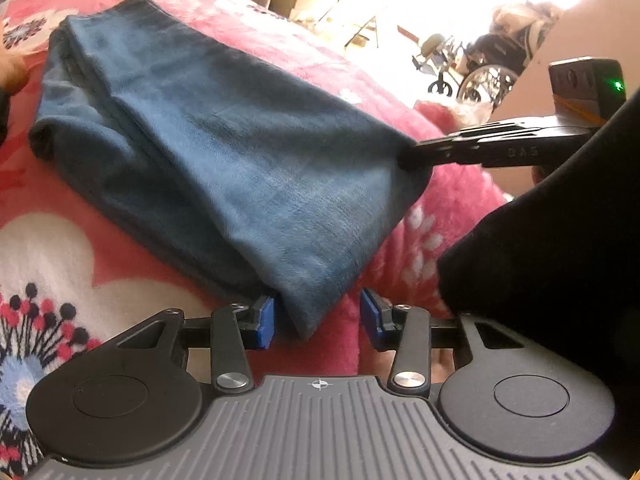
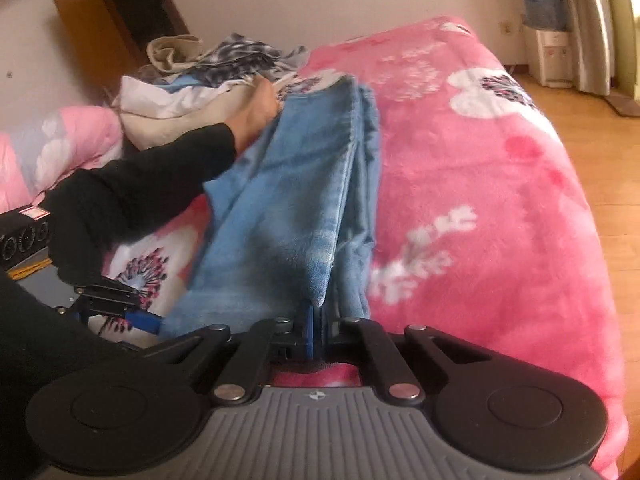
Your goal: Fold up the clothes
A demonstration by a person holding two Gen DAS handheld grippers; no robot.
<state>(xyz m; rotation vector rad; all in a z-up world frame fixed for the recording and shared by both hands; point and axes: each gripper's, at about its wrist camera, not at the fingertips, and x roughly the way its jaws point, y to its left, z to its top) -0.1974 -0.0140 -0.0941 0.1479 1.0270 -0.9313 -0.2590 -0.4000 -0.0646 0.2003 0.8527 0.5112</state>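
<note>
Garment: blue jeans [image 1: 208, 152], folded lengthwise, lie on a pink flowered blanket [image 2: 500, 200] that covers a bed.
Left gripper [image 1: 318, 322]: its 2 blue pads stand apart with a hem corner of the jeans hanging between them – the left pad lies against the cloth, the right pad clear of it, so no grip.
Right gripper [image 2: 316, 334]: pads pressed together on the other hem corner – the denim edge rises straight out of them; in the left wrist view this tool comes in from the right and bites the cloth corner.
Person: a bare foot [image 2: 260, 108] in a black trouser leg rests at the far end of the jeans.
Behind: a heap of clothes [image 2: 208, 76] by the wall.
</note>
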